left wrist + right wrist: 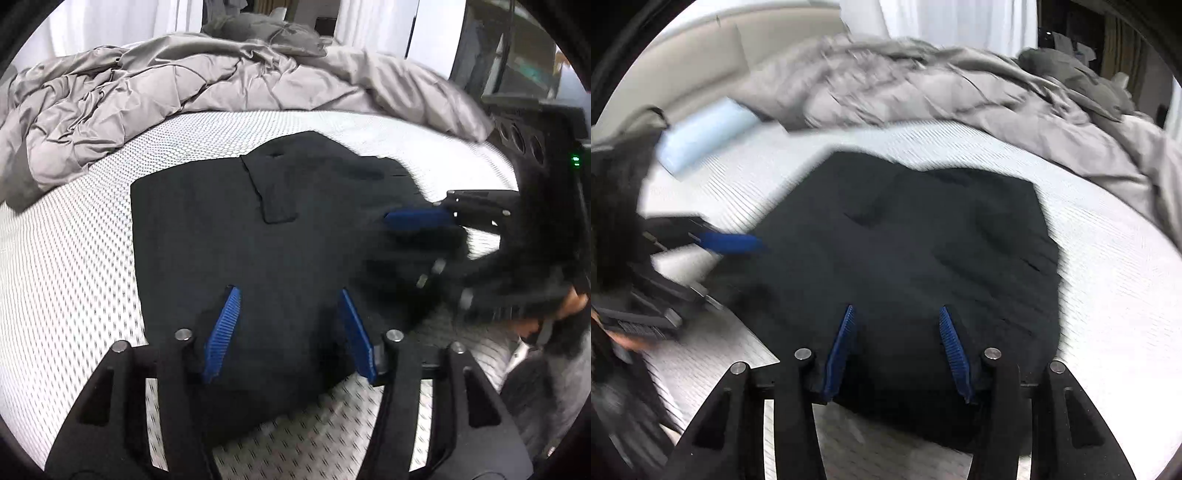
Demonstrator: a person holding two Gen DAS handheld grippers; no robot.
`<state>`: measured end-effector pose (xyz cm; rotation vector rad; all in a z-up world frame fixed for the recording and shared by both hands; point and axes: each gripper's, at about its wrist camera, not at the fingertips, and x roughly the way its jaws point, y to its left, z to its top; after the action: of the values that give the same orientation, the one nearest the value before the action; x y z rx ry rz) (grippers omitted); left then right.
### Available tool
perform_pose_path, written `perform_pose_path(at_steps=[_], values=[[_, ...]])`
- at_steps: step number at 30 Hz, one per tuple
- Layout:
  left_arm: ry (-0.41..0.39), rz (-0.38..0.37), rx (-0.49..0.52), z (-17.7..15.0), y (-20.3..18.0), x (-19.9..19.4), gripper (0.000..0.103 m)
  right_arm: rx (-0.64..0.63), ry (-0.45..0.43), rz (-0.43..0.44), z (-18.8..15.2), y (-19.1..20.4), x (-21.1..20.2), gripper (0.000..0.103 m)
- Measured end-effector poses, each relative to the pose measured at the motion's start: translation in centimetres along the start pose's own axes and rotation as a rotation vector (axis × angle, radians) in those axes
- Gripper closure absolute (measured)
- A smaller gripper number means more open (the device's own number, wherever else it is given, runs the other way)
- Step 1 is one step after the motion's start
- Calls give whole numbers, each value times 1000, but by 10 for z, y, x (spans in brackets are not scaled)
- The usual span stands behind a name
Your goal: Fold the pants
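We've got the black pants (229,236) lying folded into a compact, roughly square bundle on the bed (74,258), right on the white dotted mattress cover. Taking the pants as our landmark: the crumpled grey comforter (166,96) is heaped beyond their far edge, and a pale blue block-shaped thing (701,136) sits off past their far left corner in the right wrist view, though it's blurry enough that we can't say what it is.

Our left hand-held gripper (288,332) hangs over the near edge of the pants with its blue pads spread apart, nothing pinched between them, just dark fabric showing below. Same story for our right hand-held gripper (897,350): spread over the near edge of the pants, pads not clamping on any cloth.

Each one shows up in the other's camera too, poking in from the side of the pants with a blue finger (417,218) over the cloth edge. A bit of a hand (569,306) shows behind the right one, pretty smeared.
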<state>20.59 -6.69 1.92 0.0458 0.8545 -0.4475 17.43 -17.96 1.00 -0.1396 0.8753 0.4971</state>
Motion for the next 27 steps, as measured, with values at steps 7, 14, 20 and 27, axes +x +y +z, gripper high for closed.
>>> perform_pose_path(at_steps=[7, 14, 20, 27], values=[[47, -40, -36, -2, 26, 24, 48, -51, 114, -180, -3, -15, 28, 47], [12, -11, -32, -2, 18, 11, 48, -26, 62, -212, -5, -25, 7, 58], [10, -27, -104, 22, 43, 24, 48, 73, 31, -46, 27, -19, 27, 57], [26, -55, -90, 16, 54, 38, 48, 39, 142, -232, 23, -37, 45, 57]])
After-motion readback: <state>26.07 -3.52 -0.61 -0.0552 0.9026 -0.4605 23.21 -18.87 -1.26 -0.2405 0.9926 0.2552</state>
